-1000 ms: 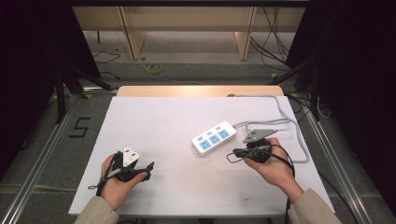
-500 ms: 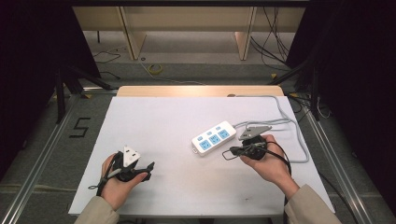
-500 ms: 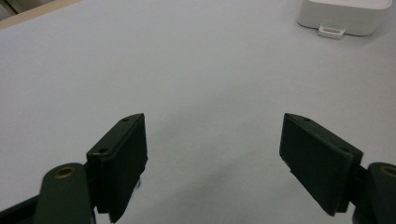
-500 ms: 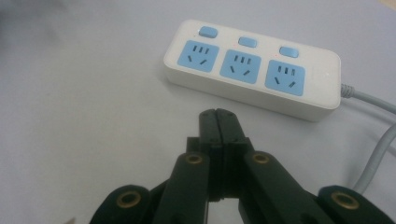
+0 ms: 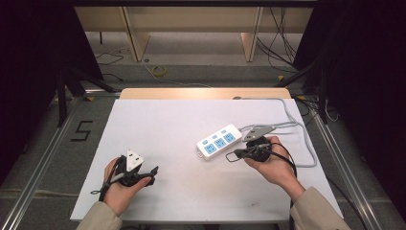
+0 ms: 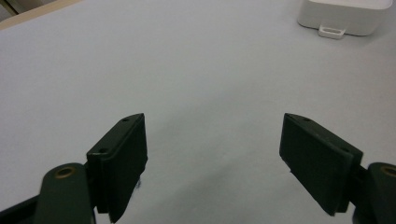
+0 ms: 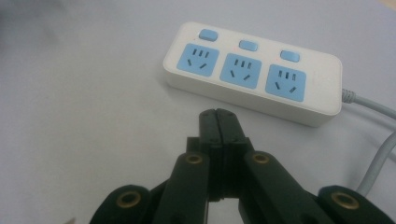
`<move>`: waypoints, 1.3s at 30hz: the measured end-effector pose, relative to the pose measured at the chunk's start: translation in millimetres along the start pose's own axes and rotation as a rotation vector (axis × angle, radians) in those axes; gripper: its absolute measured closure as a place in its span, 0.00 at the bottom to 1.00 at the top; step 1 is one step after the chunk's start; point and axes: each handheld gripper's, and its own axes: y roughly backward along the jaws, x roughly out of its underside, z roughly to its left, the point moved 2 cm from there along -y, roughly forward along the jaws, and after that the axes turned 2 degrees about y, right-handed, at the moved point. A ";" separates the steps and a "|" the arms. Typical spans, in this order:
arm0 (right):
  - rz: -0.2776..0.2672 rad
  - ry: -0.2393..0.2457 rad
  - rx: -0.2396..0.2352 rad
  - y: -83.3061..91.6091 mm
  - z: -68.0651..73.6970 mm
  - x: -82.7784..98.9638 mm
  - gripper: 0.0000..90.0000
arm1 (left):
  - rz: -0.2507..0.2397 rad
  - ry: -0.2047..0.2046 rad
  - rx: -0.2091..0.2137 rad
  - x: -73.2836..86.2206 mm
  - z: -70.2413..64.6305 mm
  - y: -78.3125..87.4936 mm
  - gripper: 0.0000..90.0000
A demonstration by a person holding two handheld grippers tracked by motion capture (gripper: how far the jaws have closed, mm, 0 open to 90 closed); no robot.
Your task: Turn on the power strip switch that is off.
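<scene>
A white power strip (image 5: 219, 141) with three blue sockets and three blue switches lies right of the table's middle; its grey cable (image 5: 292, 125) loops off to the right. My right gripper (image 5: 231, 155) is just in front of the strip, jaws shut on nothing. In the right gripper view the strip (image 7: 252, 72) lies just beyond the shut right gripper (image 7: 218, 114). At the front left, my left gripper (image 5: 154, 172) rests low over the table. In the left gripper view the left gripper (image 6: 212, 161) is wide open over bare table, and a corner of the strip (image 6: 345, 16) shows at top right.
The white table (image 5: 158, 124) has a wooden strip along its far edge (image 5: 201, 93). Black cables trail from both grippers. Beyond the table are a floor with loose cables and wooden furniture legs (image 5: 251, 38). A "5" marking (image 5: 81, 130) is on the floor at left.
My right gripper has crept a little left and toward the power strip. The left hand has stayed put.
</scene>
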 end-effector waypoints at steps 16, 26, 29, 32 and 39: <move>0.022 0.005 -0.006 -2.8 -2.2 -6.0 1.00 | 0.000 -0.005 0.002 0.0 -0.3 -0.3 0.26; 0.036 0.007 -0.005 -4.7 -3.7 -9.9 1.00 | -0.002 -0.006 0.003 -0.2 -1.0 -0.5 0.26; 0.042 0.008 -0.004 -5.8 -3.8 -10.7 1.00 | -0.001 -0.005 0.003 -0.3 -0.8 -0.4 0.26; 0.045 0.009 -0.004 -6.7 -4.3 -11.8 1.00 | -0.001 -0.005 0.003 -0.4 -0.7 -0.3 0.26; 0.052 0.009 -0.002 -8.2 -5.2 -14.7 1.00 | -0.002 -0.005 0.004 -0.4 -1.2 -0.6 0.26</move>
